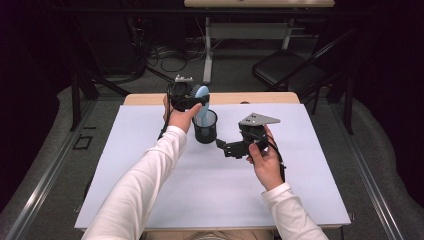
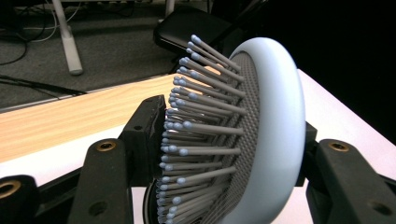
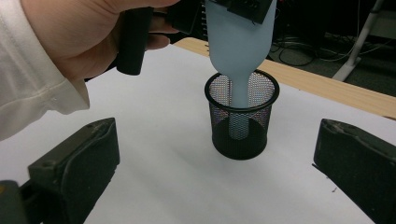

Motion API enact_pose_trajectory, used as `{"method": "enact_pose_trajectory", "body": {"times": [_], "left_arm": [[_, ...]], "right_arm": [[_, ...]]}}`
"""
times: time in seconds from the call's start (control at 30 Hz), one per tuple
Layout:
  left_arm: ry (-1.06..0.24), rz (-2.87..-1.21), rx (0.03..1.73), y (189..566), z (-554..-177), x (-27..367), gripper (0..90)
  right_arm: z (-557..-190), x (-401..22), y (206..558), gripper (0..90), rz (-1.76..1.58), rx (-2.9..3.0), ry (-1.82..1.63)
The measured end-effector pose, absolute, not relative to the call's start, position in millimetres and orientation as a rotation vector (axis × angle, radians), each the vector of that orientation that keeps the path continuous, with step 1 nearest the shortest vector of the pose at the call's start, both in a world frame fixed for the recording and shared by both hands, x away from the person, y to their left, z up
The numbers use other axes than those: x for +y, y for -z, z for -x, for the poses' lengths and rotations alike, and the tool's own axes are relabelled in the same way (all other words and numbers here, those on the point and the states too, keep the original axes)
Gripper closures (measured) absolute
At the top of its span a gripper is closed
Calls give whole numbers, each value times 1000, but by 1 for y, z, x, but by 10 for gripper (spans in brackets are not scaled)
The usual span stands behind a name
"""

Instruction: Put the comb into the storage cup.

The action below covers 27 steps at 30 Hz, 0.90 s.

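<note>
A pale blue oval plastic hairbrush (image 1: pixel 202 102) with grey blue-tipped bristles stands handle-down in a round black wire-mesh pen cup (image 1: pixel 205 127), which sits on the white sheet-covered table (image 1: pixel 150 190) a little toward twelve o'clock from the middle of the sheet. The brush handle drops straight into the cup, its lower end visible through the mesh in the right gripper view, while the broad head rises well above the rim. The left gripper (image 1: pixel 187 97) reaches over the cup from about ten o'clock and has the brush head between its black jaws: in the left gripper view one jaw lies against the bristle tips and the other sits at the smooth back of the head. Whether both pads press firmly I cannot tell from here; the bristles beside the jaw look barely bent. The person's left hand (image 1: pixel 181 117), in a white sleeve, grips the tool's body just beside the cup. The right gripper (image 1: pixel 220 144) rests low on the sheet at about four o'clock from the cup, pointing toward it, its two jaws spread wide with nothing between them, well apart from the cup.
</note>
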<state>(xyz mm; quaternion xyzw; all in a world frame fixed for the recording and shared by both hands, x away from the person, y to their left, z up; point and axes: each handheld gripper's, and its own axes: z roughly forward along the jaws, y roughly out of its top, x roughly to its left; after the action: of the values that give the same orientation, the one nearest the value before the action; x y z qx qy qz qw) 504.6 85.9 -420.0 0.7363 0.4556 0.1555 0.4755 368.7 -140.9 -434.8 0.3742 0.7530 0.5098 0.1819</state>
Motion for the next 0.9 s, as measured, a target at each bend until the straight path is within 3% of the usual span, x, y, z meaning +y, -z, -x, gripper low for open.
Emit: {"method": "enact_pose_trajectory", "body": {"times": [0.47,0.9], "left_arm": [[-352,-1788,1135,419,-505,89,406],[-357,-1756,1176,418,-505,91,202]], "right_arm": [[-369,-141,435,0,-1058,2127,-1435],[-369,-140,436,0,-1058,2132,-1432]]}}
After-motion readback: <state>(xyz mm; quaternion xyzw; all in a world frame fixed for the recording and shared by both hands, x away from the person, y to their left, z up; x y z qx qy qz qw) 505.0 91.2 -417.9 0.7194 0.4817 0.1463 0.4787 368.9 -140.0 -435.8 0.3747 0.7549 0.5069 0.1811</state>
